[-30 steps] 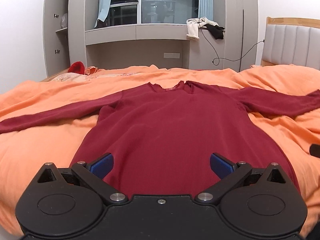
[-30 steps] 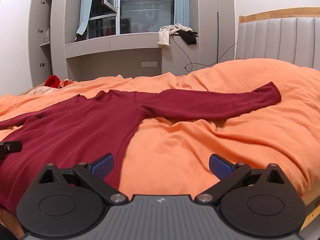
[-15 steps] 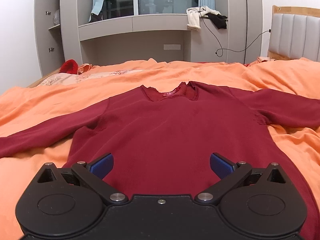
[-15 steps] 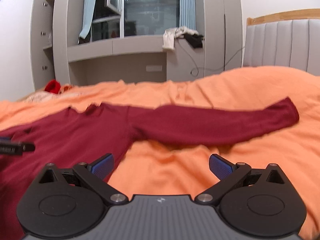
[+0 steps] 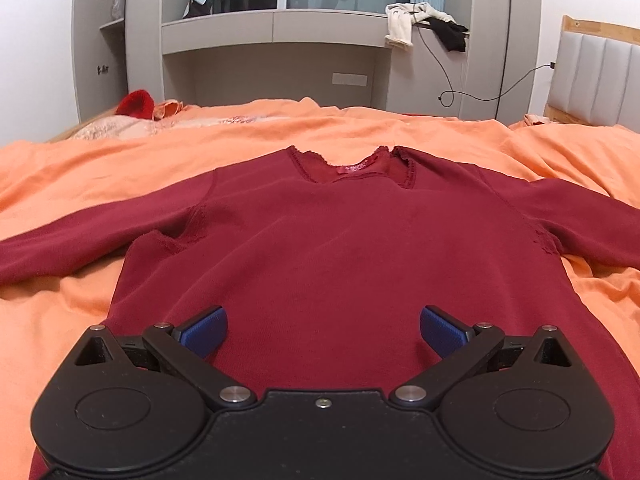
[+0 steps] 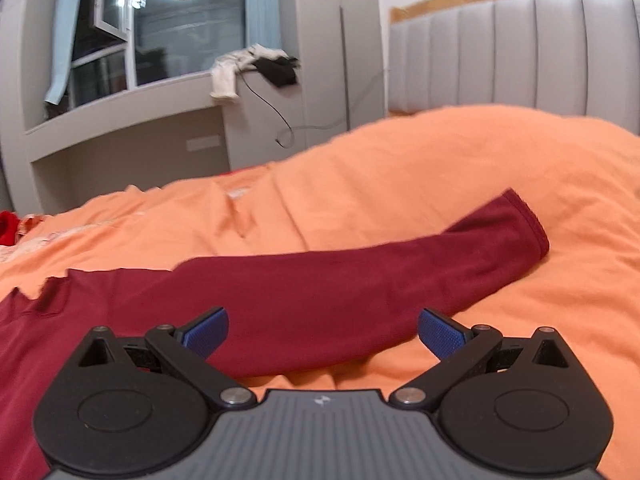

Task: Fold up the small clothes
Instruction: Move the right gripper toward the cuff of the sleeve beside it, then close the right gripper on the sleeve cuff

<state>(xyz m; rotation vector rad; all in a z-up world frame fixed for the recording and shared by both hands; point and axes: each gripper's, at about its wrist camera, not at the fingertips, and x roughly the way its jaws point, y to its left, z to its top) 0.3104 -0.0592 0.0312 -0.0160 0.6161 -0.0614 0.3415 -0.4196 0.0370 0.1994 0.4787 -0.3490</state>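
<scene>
A dark red long-sleeved top (image 5: 340, 248) lies flat on the orange bedspread (image 5: 80, 168), neckline (image 5: 352, 168) away from me and both sleeves spread out. My left gripper (image 5: 323, 330) hovers open over the middle of the top's body, nothing between its blue pads. In the right wrist view the top's right sleeve (image 6: 360, 280) stretches to the right, its cuff (image 6: 524, 220) resting on the bedspread (image 6: 440, 168). My right gripper (image 6: 323, 330) stands open just over that sleeve near the shoulder, holding nothing.
Grey built-in cabinets and a window ledge (image 5: 276, 28) stand behind the bed, with white and black clothes (image 5: 420, 20) and a cable hanging from it. A small red item (image 5: 136, 104) lies at the bed's far left. A padded headboard (image 6: 520, 52) rises at right.
Both grippers have moved forward over the bed. The left has advanced from the hem toward the chest, and the right has swung right and closer to the sleeve. Both stayed open.
</scene>
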